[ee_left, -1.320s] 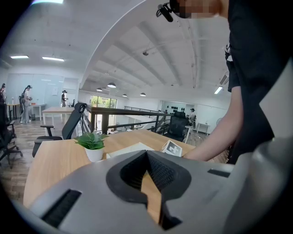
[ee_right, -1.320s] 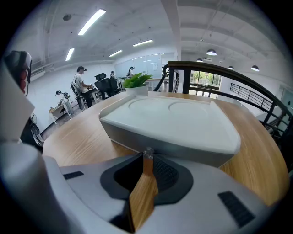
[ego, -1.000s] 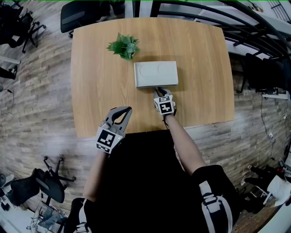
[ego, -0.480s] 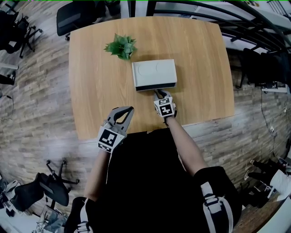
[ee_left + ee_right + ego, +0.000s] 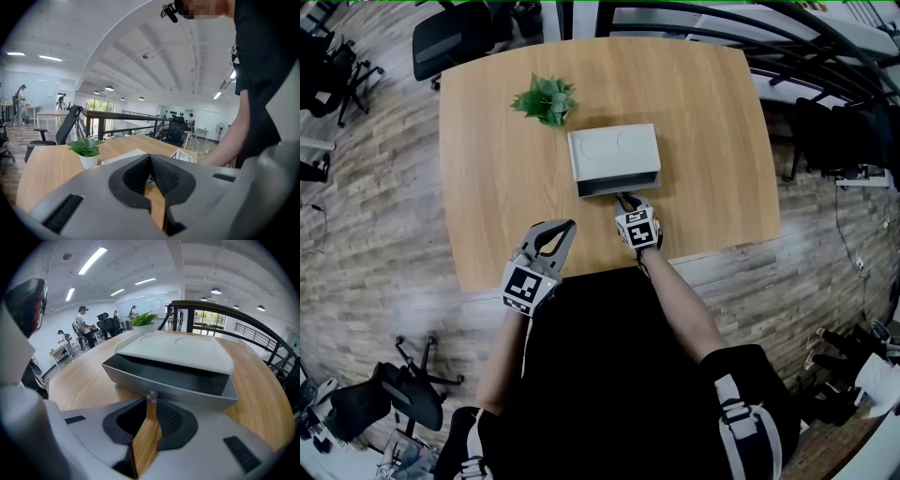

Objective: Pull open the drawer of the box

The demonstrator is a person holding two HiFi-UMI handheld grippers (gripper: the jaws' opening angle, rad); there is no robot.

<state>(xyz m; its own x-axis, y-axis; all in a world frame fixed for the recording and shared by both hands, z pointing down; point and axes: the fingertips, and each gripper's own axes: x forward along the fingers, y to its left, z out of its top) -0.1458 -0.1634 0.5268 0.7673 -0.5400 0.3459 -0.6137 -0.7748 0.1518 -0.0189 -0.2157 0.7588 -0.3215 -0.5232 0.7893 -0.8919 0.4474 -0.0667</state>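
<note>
A flat grey box point(image 5: 614, 150) lies mid-table, its drawer point(image 5: 622, 190) slid partly out toward me. In the right gripper view the drawer point(image 5: 192, 393) shows a dark hollow under the pale lid point(image 5: 178, 351). My right gripper point(image 5: 624, 198) is shut on the small knob point(image 5: 151, 397) at the middle of the drawer front. My left gripper point(image 5: 565, 226) hovers near the table's front edge, left of the right one, shut on nothing. In its own view the left gripper point(image 5: 150, 157) points toward the box point(image 5: 123, 156).
A small potted plant point(image 5: 544, 99) stands behind the box to the left, also seen as the plant point(image 5: 86, 151). The wooden table point(image 5: 492, 187) ends just before my body. Office chairs point(image 5: 450, 33) and a dark railing point(image 5: 787, 37) stand beyond the far edge.
The drawer has come out of the box toward me, drawn by my right gripper on its knob. The left gripper has stayed in place.
</note>
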